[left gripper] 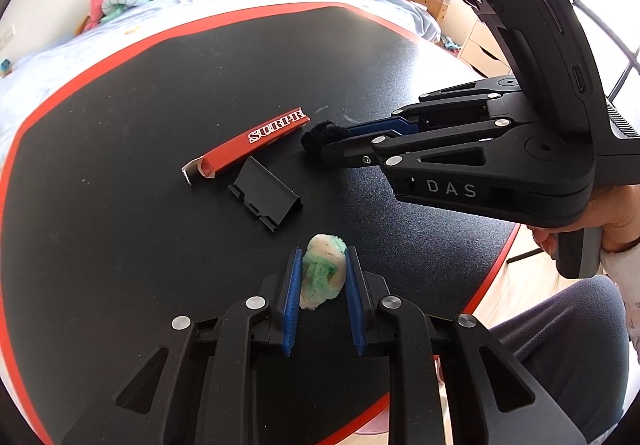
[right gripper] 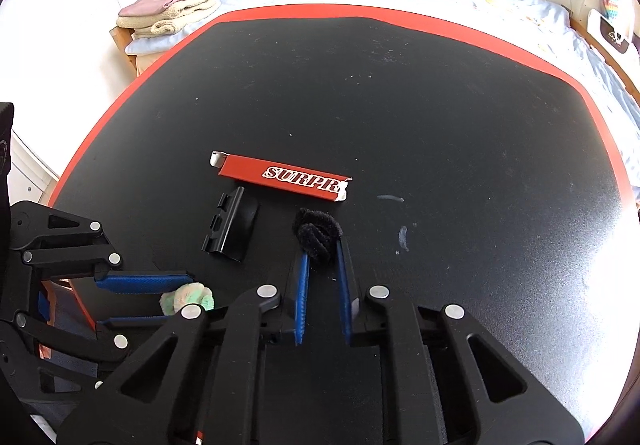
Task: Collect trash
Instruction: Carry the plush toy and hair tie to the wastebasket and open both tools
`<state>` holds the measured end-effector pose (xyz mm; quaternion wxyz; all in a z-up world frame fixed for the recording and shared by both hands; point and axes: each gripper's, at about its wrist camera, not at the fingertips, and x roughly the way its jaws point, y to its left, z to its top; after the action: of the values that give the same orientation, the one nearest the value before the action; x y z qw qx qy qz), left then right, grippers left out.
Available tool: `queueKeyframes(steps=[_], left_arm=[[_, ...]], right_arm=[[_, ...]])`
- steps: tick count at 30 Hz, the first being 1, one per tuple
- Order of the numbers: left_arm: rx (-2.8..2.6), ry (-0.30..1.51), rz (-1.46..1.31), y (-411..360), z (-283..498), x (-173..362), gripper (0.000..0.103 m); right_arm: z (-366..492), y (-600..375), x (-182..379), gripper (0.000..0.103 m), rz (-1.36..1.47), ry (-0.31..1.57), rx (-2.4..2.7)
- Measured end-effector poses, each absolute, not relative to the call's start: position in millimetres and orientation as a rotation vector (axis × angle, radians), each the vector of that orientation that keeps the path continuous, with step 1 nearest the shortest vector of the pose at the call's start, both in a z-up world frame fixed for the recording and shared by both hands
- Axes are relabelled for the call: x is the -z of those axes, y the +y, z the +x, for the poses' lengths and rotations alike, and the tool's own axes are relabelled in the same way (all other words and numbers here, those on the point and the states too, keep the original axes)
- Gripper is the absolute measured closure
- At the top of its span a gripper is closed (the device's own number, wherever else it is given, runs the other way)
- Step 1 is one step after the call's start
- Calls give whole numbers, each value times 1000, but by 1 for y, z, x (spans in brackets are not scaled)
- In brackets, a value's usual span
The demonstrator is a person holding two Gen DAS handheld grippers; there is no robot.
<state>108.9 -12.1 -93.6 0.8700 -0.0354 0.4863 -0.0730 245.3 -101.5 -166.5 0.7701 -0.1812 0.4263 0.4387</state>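
Now grabbing trash: both tongs loaded.
Left tongs (left gripper: 320, 277) clamp green-white fuzzy wad (left gripper: 323, 271); right tongs (right gripper: 322, 245) pinch black fuzzy wad (right gripper: 317, 231) beside red box (right gripper: 280, 179); next needs a bin, none visible.

A black matte table with a red rim (right gripper: 440, 85) filled the frame. At its centre lay a torn red cardboard box strip (right gripper: 280, 177), with a black folded plastic clip (right gripper: 230, 227) just below.
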Motion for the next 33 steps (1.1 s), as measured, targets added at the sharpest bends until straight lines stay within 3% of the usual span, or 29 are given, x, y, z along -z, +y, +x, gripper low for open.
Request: queueKeyframes(steps=[14, 33], left_arm=[[146, 993, -62, -18, 86, 65, 83], [207, 945, -37, -49, 17, 25, 83]], right_arm=[[210, -138, 133, 91, -344, 889, -922], [99, -224, 83, 91, -283, 826, -916]])
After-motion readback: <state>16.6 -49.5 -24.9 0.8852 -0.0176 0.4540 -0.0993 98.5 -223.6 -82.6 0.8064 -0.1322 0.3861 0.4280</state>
